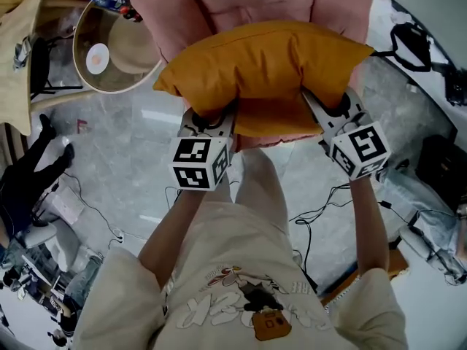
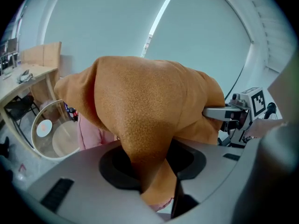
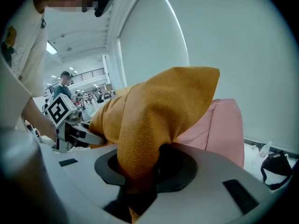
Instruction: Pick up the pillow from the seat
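An orange-yellow pillow point(image 1: 266, 68) hangs in the air in front of the pink seat point(image 1: 248, 2), held by its near edge at both ends. My left gripper point(image 1: 219, 115) is shut on the pillow's left part, the fabric point(image 2: 140, 125) bunched between its jaws. My right gripper point(image 1: 321, 108) is shut on the right part, with the cloth point(image 3: 145, 125) pinched deep in its jaws. In the left gripper view the right gripper point(image 2: 224, 113) bites the pillow's far end. From the right gripper view, the left gripper point(image 3: 88, 135) is seen at the other end.
A round glass side table point(image 1: 109, 46) with a bottle point(image 1: 113, 2) stands left of the seat. Cables point(image 1: 314, 217) trail over the grey floor. A black bag point(image 1: 412, 46) lies at the right, clutter at the left edge. A wooden desk point(image 2: 28, 76) stands far left.
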`<move>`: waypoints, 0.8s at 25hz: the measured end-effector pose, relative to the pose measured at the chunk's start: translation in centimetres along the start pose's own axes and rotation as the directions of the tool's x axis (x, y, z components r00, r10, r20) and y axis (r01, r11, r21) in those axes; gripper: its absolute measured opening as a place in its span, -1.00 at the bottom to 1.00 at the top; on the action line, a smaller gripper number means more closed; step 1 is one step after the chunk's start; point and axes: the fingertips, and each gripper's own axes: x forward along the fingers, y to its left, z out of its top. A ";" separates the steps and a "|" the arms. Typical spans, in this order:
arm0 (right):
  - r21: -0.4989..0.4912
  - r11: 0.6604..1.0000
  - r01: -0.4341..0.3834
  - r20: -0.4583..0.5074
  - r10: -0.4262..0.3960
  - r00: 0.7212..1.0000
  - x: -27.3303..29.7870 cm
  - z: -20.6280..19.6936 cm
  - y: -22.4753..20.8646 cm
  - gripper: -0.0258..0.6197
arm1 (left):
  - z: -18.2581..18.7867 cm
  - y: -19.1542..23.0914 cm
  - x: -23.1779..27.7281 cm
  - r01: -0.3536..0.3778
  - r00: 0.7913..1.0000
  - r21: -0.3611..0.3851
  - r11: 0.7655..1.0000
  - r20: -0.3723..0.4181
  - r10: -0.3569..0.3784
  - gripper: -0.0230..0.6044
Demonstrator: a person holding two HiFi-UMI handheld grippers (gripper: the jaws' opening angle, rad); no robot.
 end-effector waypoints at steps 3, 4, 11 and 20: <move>0.007 1.000 0.030 0.034 -0.030 0.999 -1.6 1.5 0.4 -0.50 | 1.8 -0.8 -1.5 0.009 1.000 0.036 0.999 0.016 -0.010 -0.41; 0.008 0.999 0.038 0.048 -0.038 0.998 -2.2 2.0 0.7 -0.50 | 2.4 -1.0 -2.1 0.013 1.000 0.050 0.999 0.023 -0.015 -0.41; 0.038 0.996 0.085 0.151 -0.090 0.984 -7.1 5.5 2.0 -0.50 | 6.5 -4.2 -5.9 0.037 0.996 0.165 0.986 0.074 -0.050 -0.41; 0.115 0.983 0.143 0.280 -0.170 0.945 -13.2 8.4 4.3 -0.50 | 11.1 -8.3 -11.6 0.016 0.985 0.319 0.948 0.155 -0.069 -0.41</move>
